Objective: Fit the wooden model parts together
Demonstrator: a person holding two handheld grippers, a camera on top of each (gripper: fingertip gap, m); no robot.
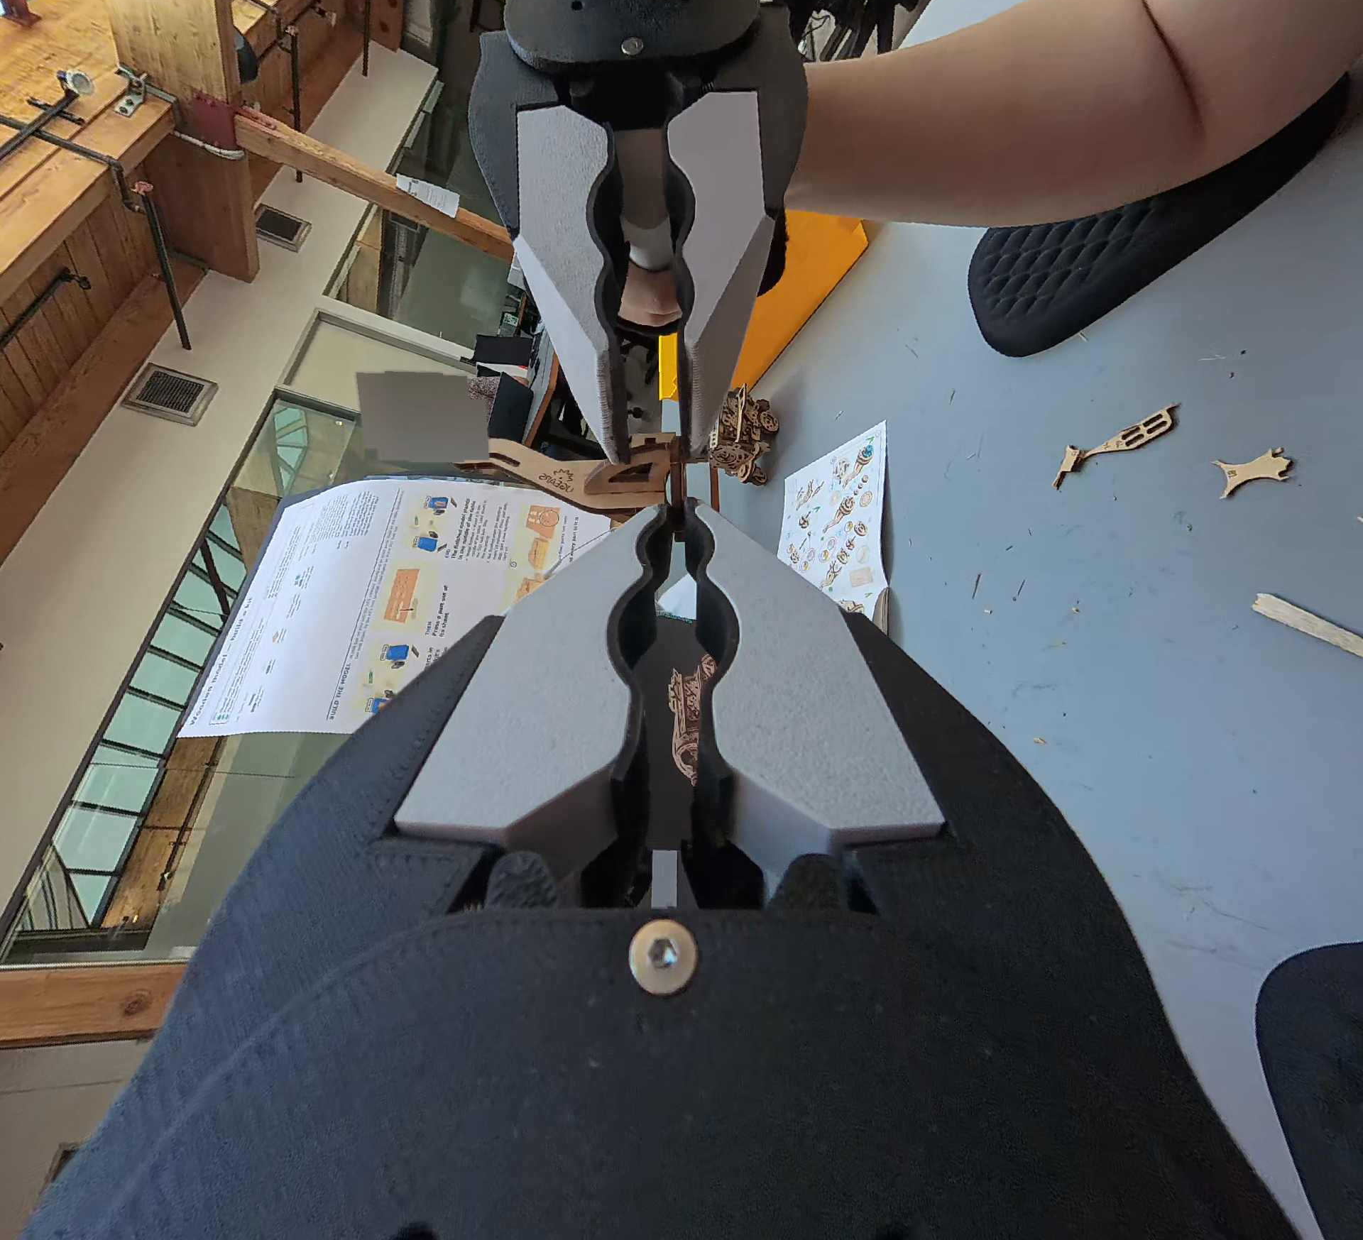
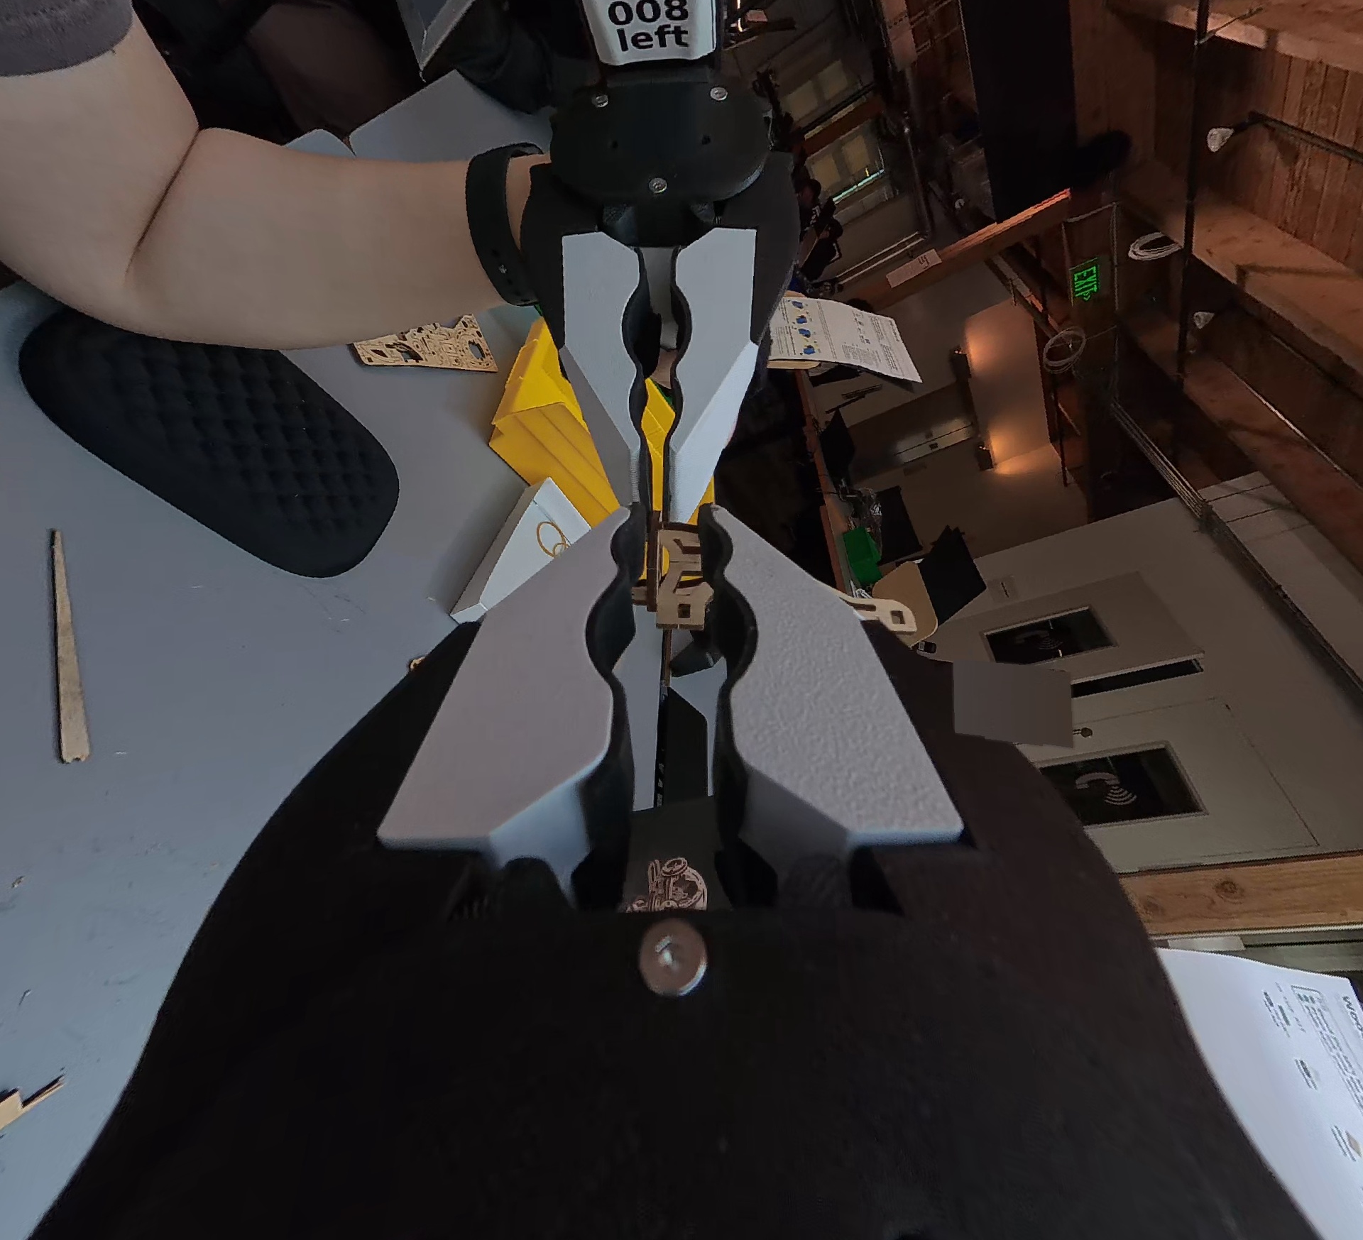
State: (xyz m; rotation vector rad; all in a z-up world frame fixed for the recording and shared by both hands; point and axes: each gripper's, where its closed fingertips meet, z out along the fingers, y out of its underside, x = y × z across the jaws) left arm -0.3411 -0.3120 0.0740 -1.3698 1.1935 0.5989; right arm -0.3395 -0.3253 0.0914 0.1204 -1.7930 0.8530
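Note:
Both grippers meet tip to tip above the grey table. My left gripper is shut on a thin wooden piece seen edge-on. My right gripper comes from the top of the left wrist view, shut on a flat wooden model part whose long arm sticks out to the left. In the right wrist view my right gripper grips that slotted part. The left gripper faces it and holds the thin piece against the part.
Loose wooden cut-outs and a wood strip lie on the table. A picture sheet, a small built wooden model, a black pad, yellow bins and a laser-cut sheet are nearby. The tips of both grippers are at nearly the same place.

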